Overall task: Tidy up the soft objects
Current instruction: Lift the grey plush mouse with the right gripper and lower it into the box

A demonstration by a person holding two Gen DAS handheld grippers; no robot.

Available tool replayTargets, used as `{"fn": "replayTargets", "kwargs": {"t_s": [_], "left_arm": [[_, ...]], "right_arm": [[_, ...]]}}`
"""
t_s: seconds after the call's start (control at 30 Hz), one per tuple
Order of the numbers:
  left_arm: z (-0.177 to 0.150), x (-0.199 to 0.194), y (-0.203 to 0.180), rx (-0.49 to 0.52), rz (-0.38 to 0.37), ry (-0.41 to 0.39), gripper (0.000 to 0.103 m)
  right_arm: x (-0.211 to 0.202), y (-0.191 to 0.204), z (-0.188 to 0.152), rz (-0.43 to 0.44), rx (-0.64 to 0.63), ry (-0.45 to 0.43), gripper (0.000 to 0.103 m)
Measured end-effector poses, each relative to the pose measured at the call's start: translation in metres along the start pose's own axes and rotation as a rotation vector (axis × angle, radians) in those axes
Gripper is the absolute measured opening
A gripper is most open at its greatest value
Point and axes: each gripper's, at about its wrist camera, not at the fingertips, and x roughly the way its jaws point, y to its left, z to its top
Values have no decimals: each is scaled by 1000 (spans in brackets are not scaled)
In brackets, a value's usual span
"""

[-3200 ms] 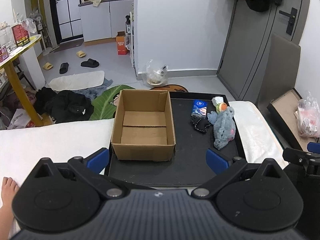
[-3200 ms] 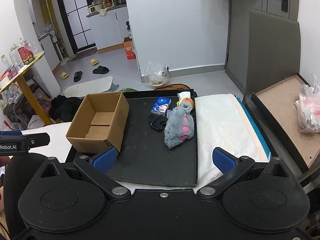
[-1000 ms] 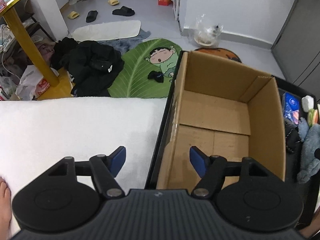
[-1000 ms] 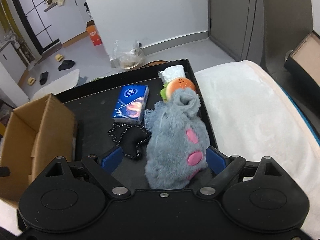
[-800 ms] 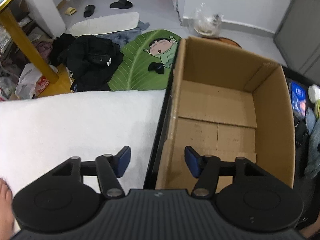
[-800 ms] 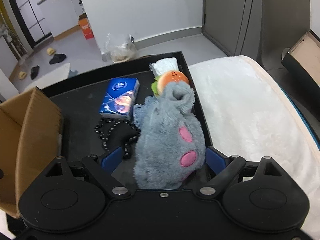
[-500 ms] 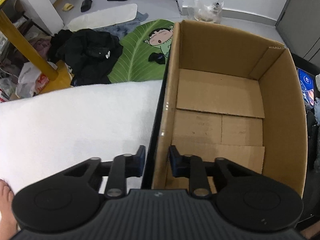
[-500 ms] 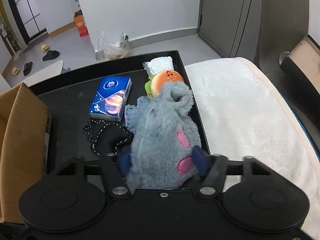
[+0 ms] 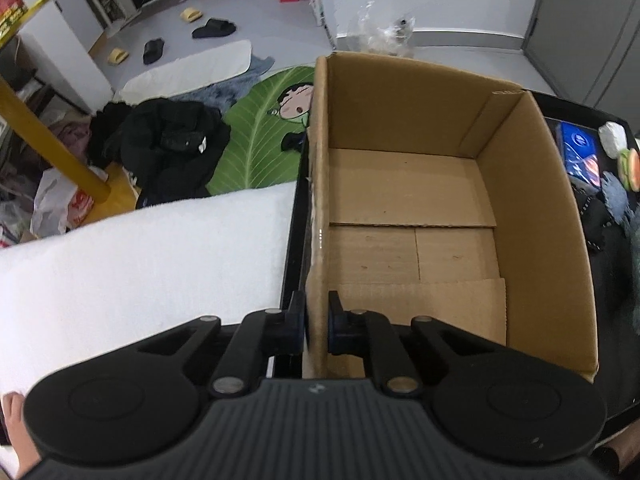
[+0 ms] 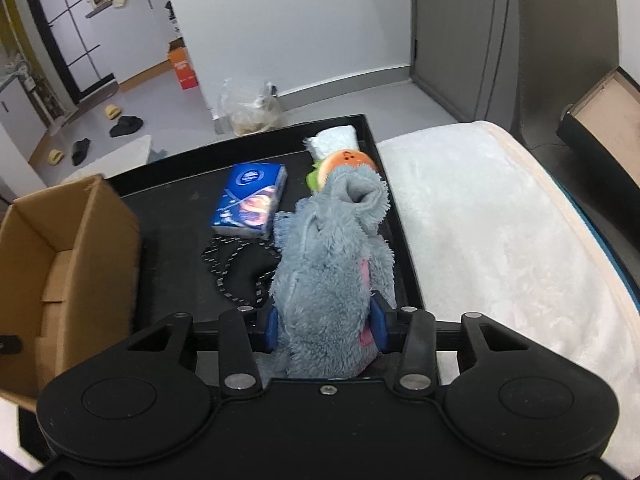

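An open, empty cardboard box stands on the left of a black tray. My left gripper is shut on the box's left wall near its front corner. My right gripper is shut on a grey plush toy with pink patches, its lower end between the pads. Beyond the plush lie a burger-shaped toy, a white tissue pack, a blue tissue pack and a black dotted pouch. The box also shows in the right wrist view.
The tray sits on a white plush blanket that also spreads to the left of the box. Beyond the edge is the floor with a green leaf mat and black clothes. A wooden frame leans at the right.
Both grippers closed. The left one moved onto the box's left wall and clamped it. The right one moved up to the grey plush and closed on it.
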Motion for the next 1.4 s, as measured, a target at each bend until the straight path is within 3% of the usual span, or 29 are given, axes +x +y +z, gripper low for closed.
{"fn": "replayTargets", "kwargs": {"t_s": [0.23,0.4,0.63,0.73,1.1,1.4], "left_arm": [[-1,-1,-3,40,-20,-10,9],[-1,4,-6,79,-49,25,9],[-2,6,-2,67,-62,24,10],[-3,8,0,56,-68,25,10],[-4,5,4,33,-109,-15,9],[-7,0,23,-57,-162,-56,8]], "right_arm": [[-20,5,3,41,-27,-26,41],[-33,11,8,67,-39,-37,41],[-55,40,17,138,-123,-70,42],[-60,49,22,191,-129,-45,42],[-70,93,37,243,-311,-76,42],[-75,140,31,325,-525,-44,42]]}}
